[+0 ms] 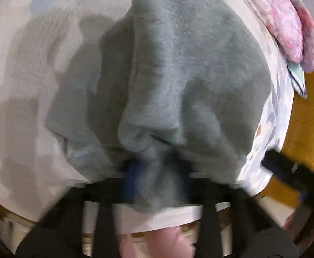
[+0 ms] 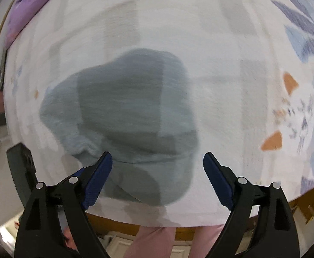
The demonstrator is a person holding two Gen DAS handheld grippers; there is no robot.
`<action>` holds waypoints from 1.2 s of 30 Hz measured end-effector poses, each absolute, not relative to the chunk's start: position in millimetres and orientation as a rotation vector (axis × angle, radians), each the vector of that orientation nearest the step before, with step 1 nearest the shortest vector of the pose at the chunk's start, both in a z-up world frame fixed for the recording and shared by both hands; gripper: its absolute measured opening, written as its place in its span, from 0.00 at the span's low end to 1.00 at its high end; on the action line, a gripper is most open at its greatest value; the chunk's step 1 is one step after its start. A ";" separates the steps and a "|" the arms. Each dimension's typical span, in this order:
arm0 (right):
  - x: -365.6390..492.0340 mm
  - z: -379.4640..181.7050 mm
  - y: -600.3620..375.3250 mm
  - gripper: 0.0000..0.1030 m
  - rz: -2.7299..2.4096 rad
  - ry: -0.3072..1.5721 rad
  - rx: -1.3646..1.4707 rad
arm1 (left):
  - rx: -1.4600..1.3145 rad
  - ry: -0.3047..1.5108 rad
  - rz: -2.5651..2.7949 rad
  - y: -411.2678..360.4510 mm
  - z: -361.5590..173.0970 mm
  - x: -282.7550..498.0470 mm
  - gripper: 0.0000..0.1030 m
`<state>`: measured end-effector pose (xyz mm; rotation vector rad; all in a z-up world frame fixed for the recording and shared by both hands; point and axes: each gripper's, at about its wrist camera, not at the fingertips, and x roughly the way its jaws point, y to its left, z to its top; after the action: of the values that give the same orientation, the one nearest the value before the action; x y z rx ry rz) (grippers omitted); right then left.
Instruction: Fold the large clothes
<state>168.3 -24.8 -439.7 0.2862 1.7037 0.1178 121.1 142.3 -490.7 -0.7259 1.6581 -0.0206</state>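
A grey fleece garment lies bunched on a white bed sheet. My left gripper is shut on a fold of the grey garment, which drapes away from the jaws and hides most of them; one blue pad shows. In the right wrist view the same grey garment lies in a heap on the sheet. My right gripper is open and empty, held above the near edge of the garment. The left gripper shows as a dark shape at the left. Both views are blurred.
A pink-purple patterned pillow or blanket lies at the far right of the bed, also in the right wrist view. The sheet has blue and orange prints. A mustard-yellow surface stands beside the bed. Pink-clad legs stand at the bed's near edge.
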 end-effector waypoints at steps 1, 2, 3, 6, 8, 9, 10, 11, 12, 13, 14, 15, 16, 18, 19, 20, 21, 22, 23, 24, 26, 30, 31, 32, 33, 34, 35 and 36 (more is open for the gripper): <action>166.7 -440.3 -29.6 0.81 0.116 1.704 0.292 | -0.735 1.654 -0.004 143.9 -486.9 122.2 0.07; 166.0 -439.6 -32.8 0.81 0.123 1.698 0.294 | -0.734 1.641 0.005 145.2 -480.0 122.8 0.07; 165.8 -438.9 -32.9 0.81 0.139 1.695 0.284 | -0.713 1.634 0.005 147.6 -470.4 121.9 0.07; 162.0 -442.4 -24.0 0.80 0.247 1.739 0.259 | -0.653 1.645 -0.021 155.6 -448.8 116.3 0.07; 156.2 -446.9 -10.9 0.77 0.319 1.772 0.239 | -0.591 1.668 -0.028 159.8 -448.5 117.7 0.04; 153.1 -450.1 -3.5 0.77 0.335 1.786 0.214 | -0.530 1.685 -0.020 156.2 -454.3 122.2 0.05; 150.4 -453.4 1.6 0.77 0.341 1.797 0.197 | -0.466 1.717 -0.063 155.7 -459.4 123.3 0.06; 148.1 -456.3 4.1 0.77 0.344 1.806 0.192 | -0.463 1.750 -0.085 156.3 -466.8 125.2 0.09; 146.9 -458.6 5.0 0.77 0.348 1.813 0.196 | -0.466 1.775 -0.069 159.8 -471.2 124.4 0.11; 144.4 -461.8 5.5 0.77 0.350 1.823 0.210 | -0.444 1.792 -0.028 161.3 -472.9 123.8 0.11; 142.5 -464.4 5.2 0.77 0.344 1.830 0.222 | -0.426 1.798 -0.021 159.7 -472.8 123.3 0.11; 140.9 -466.8 3.4 0.77 0.329 1.835 0.233 | -0.437 1.796 -0.038 156.1 -471.9 122.0 0.11; 140.7 -468.2 2.2 0.77 0.322 1.839 0.245 | -0.472 1.794 -0.058 153.3 -471.8 119.8 0.11; 139.8 -472.5 0.1 0.77 0.310 1.856 0.275 | -0.561 1.823 -0.068 151.0 -475.9 110.8 0.12; 138.0 -473.5 -2.3 0.77 0.306 1.859 0.278 | -0.607 1.840 -0.060 150.1 -479.3 107.0 0.15; 138.8 -475.2 -3.3 0.77 0.304 1.859 0.274 | -0.644 1.857 -0.038 149.3 -482.4 103.8 0.14; 141.4 -477.2 -2.3 0.77 0.304 1.859 0.268 | -0.658 1.861 -0.020 149.1 -484.6 104.1 0.14; 141.7 -477.6 -3.4 0.77 0.302 1.861 0.262 | -0.685 1.859 -0.008 148.7 -484.3 102.2 0.14; 141.9 -477.9 -5.0 0.77 0.298 1.861 0.263 | -0.712 1.858 0.005 149.3 -483.4 101.5 0.14; 141.8 -477.8 -7.0 0.77 0.294 1.862 0.270 | -0.778 1.857 0.034 153.2 -480.0 99.5 0.14; 141.5 -477.4 -13.3 0.77 0.288 1.866 0.280 | -0.865 1.819 0.039 167.0 -465.7 91.9 0.15; 141.9 -477.9 -23.0 0.77 0.295 1.851 0.293 | -1.017 1.711 -0.003 174.1 -438.8 95.6 0.49; 142.1 -478.4 -19.7 0.77 0.289 1.856 0.299 | -1.047 1.704 -0.019 171.5 -439.2 95.8 0.49; 141.9 -480.0 -21.9 0.77 0.281 1.856 0.316 | -1.073 1.706 -0.032 165.0 -444.5 97.3 0.49; 141.6 -479.9 -25.0 0.68 0.276 1.841 0.341 | -1.095 1.708 -0.016 153.3 -449.9 97.8 0.49; 141.1 -479.8 -28.3 0.62 0.280 1.825 0.358 | -1.104 1.710 0.008 153.1 -461.5 99.3 0.49; 141.6 -478.4 -29.1 0.53 0.285 1.799 0.365 | -1.117 1.713 0.031 147.7 -467.2 96.2 0.49; 143.6 -476.0 -29.5 0.46 0.285 1.779 0.354 | -1.164 1.723 0.069 143.4 -478.9 92.9 0.48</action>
<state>143.6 -29.5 -476.0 0.3538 1.7785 0.2849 92.9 143.4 -478.9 -1.1638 1.7228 0.0695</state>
